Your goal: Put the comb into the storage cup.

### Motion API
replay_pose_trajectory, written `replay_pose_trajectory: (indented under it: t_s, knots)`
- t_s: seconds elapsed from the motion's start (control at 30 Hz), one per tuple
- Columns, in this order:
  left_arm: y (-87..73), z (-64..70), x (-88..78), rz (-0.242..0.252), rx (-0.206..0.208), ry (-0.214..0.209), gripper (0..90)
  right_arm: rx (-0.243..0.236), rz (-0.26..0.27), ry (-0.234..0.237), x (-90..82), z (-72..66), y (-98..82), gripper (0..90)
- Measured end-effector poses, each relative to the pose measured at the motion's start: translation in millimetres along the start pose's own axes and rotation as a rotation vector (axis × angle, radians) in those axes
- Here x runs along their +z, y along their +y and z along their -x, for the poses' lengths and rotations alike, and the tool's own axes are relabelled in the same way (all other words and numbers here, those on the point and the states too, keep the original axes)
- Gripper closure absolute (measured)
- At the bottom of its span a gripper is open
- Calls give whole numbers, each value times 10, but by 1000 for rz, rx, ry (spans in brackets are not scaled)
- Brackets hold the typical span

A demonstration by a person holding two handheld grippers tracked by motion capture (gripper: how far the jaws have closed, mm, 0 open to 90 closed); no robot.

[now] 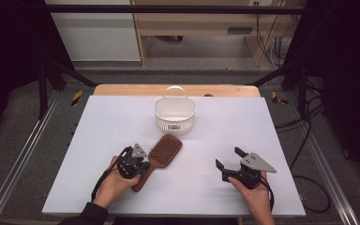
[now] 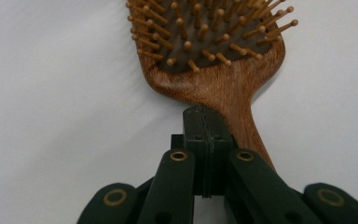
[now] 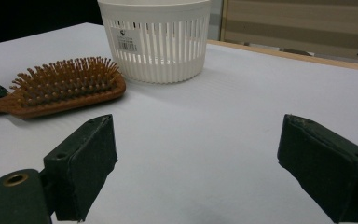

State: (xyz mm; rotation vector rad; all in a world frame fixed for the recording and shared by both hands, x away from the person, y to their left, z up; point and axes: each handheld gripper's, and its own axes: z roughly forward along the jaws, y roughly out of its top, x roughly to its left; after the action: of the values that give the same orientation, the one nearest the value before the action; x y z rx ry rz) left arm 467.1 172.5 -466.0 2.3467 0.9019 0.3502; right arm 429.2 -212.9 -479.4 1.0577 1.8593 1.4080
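A brown wooden paddle hairbrush [image 1: 163,151] lies bristles up on the white table top, its handle pointing toward the person. My left gripper [image 1: 139,158] rests at the handle's left side. In the left gripper view its two jaws are pressed flat together with nothing between them, tips [image 2: 204,122] over the neck of the hairbrush [image 2: 214,56]. My right gripper [image 1: 227,158] rests near the front right of the table, jaws wide apart and empty [image 3: 196,163]. The hairbrush [image 3: 60,88] lies to its left.
A white slotted plastic basket [image 1: 175,119] with a handle stands behind the brush near the table's far edge; the basket [image 3: 156,42] shows close ahead in the right gripper view. The white sheet [image 1: 243,122] covers a wooden table. Black frame rails run along both sides.
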Motion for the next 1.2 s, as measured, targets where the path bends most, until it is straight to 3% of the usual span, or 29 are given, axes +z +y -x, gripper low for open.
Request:
replay_pose_trajectory:
  t_s: [0.2,0.33,0.43,0.53,0.57,0.63,0.7,0.87,0.93,1.2]
  knots:
    - [26,-15,-35,17,-26,8,899,-1,0,0,-2,4,0,116]
    - [80,-6,-167,50,-67,62,898,0,2,0,-6,10,4,116]
    - [127,34,-237,54,-79,64,880,-3,5,1,-14,16,7,116]
    - [195,115,-288,48,-81,82,731,-1,7,2,-20,10,10,117]
    - [204,127,-292,44,-83,83,625,-4,8,2,-21,5,11,117]
    - [234,179,-294,31,-89,70,540,-6,9,4,-18,3,10,117]
    - [261,223,-270,-6,-88,70,387,-7,6,5,-16,2,9,117]
    - [291,286,-201,-45,-90,65,97,-5,4,5,-14,3,8,117]
    - [286,288,-161,-63,-76,54,62,-6,2,6,-11,0,6,116]
    - [287,254,-35,-102,-73,45,79,-12,-2,7,-11,1,6,122]
